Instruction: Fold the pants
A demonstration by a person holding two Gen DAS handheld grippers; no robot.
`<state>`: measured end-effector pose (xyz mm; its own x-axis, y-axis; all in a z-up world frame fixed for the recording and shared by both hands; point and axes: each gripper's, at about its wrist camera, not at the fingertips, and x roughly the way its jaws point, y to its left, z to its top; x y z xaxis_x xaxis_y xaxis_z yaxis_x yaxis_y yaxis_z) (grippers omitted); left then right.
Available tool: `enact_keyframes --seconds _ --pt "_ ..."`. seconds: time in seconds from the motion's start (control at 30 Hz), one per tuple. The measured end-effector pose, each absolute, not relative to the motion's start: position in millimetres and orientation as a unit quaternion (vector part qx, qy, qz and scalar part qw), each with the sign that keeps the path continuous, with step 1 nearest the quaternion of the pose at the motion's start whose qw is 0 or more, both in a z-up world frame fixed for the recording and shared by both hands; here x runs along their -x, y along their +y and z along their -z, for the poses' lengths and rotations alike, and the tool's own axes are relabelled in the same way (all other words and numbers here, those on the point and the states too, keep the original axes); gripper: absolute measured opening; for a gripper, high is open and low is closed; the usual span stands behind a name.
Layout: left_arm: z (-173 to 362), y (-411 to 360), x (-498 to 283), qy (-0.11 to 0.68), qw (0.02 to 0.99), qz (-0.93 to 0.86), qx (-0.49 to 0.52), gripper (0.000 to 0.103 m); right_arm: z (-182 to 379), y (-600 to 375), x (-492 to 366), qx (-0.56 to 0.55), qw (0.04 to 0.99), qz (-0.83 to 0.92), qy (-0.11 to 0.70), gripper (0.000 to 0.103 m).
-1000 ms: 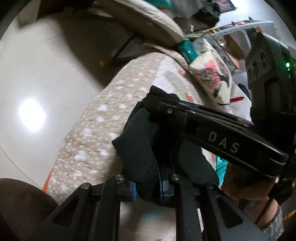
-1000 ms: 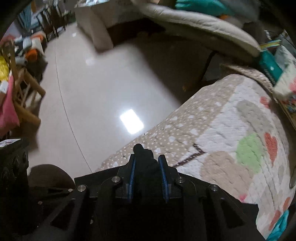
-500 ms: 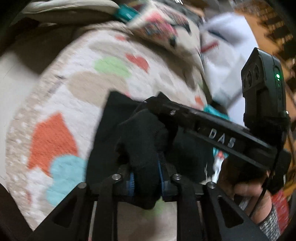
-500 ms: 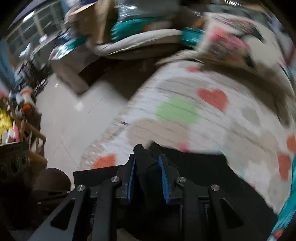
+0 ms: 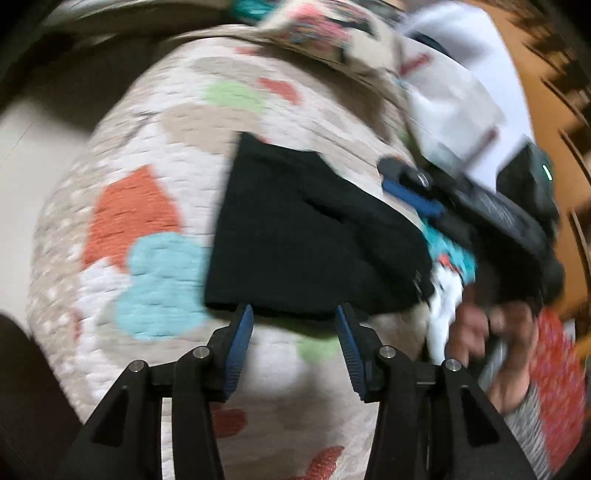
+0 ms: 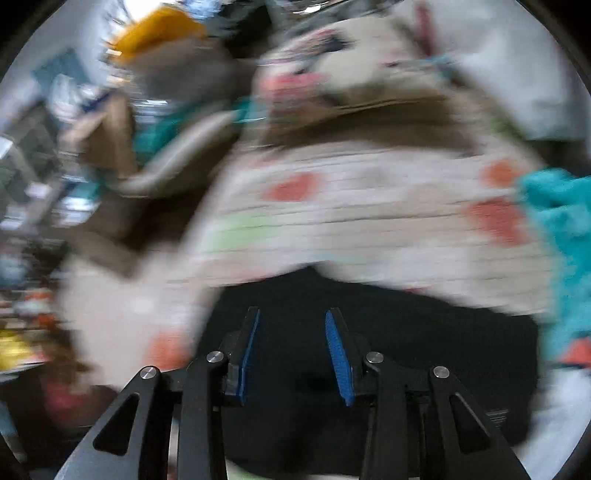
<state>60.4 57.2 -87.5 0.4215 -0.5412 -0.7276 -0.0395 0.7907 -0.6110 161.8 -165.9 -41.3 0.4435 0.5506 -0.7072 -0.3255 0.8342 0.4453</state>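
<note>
The black pants [image 5: 295, 229] lie folded in a flat block on a heart-patterned quilt [image 5: 147, 206]. My left gripper [image 5: 293, 321] hovers at their near edge with its jaws opening and nothing pinched between the blue pads [image 5: 242, 332]. The right gripper [image 5: 410, 192] shows in the left wrist view at the pants' right side, held by a hand [image 5: 491, 332]. In the blurred right wrist view the right gripper [image 6: 291, 325] sits over the black pants [image 6: 406, 332], jaws opening, the cloth below them and not pressed.
Pillows [image 5: 332, 33] and white bedding [image 5: 454, 92] are piled at the far end of the quilt. A teal cloth [image 6: 561, 229] lies to the right of the pants. Pale floor [image 5: 26, 140] drops off to the left, with cluttered furniture beyond.
Both grippers carried the pants over the quilt and let go; the cloth that was pinched in each now lies flat. Both pairs of jaws have spread apart.
</note>
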Motion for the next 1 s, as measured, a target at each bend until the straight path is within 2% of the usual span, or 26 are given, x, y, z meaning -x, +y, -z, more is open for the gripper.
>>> enact_keyframes --seconds 0.07,0.17,0.23,0.3,0.37,0.53,0.63,0.7,0.77,0.8,0.83,0.87,0.9,0.97,1.0 --pt "90 68 -61 0.513 0.795 0.139 0.293 0.046 59 -144 -159 -0.123 0.818 -0.286 0.484 0.039" --pt "88 75 -62 0.503 0.808 0.119 0.284 0.046 91 -140 -163 -0.058 0.812 -0.221 0.536 0.038" --pt "89 73 -68 0.501 0.811 0.116 0.278 0.047 100 -159 -167 -0.034 0.824 -0.162 0.542 0.031" --pt "93 69 -76 0.501 0.812 0.118 0.273 0.048 94 -176 -168 -0.039 0.833 -0.130 0.536 0.030" --pt "102 65 -86 0.506 0.810 0.122 0.272 0.048 82 -180 -164 -0.035 0.848 -0.114 0.517 0.037" --pt "122 54 -105 0.517 0.796 0.131 0.286 0.048 53 -154 -170 -0.030 0.854 -0.171 0.490 0.046" --pt "130 47 -109 0.520 0.790 0.140 0.292 0.048 52 -118 -186 0.002 0.846 -0.204 0.492 0.060" --pt "133 40 -107 0.523 0.789 0.151 0.286 0.048 58 -92 -200 0.023 0.833 -0.221 0.506 0.061" --pt "134 34 -105 0.522 0.798 0.146 0.262 0.037 73 -65 -217 0.050 0.822 -0.221 0.522 0.061" --pt "134 32 -104 0.525 0.801 0.145 0.248 0.025 80 -56 -223 0.063 0.816 -0.220 0.530 0.061" --pt "134 31 -104 0.526 0.803 0.143 0.240 0.020 91 -45 -230 0.078 0.805 -0.216 0.547 0.061" --pt "134 31 -104 0.525 0.805 0.144 0.236 0.019 100 -37 -235 0.089 0.794 -0.212 0.562 0.059" --pt "134 33 -103 0.525 0.805 0.144 0.236 0.016 109 -30 -238 0.098 0.785 -0.208 0.576 0.033" --pt "135 38 -103 0.527 0.800 0.147 0.246 0.015 113 -20 -235 0.115 0.785 -0.199 0.575 0.024" --pt "135 43 -103 0.528 0.796 0.147 0.254 0.014 111 -17 -234 0.107 0.784 -0.203 0.577 0.014"
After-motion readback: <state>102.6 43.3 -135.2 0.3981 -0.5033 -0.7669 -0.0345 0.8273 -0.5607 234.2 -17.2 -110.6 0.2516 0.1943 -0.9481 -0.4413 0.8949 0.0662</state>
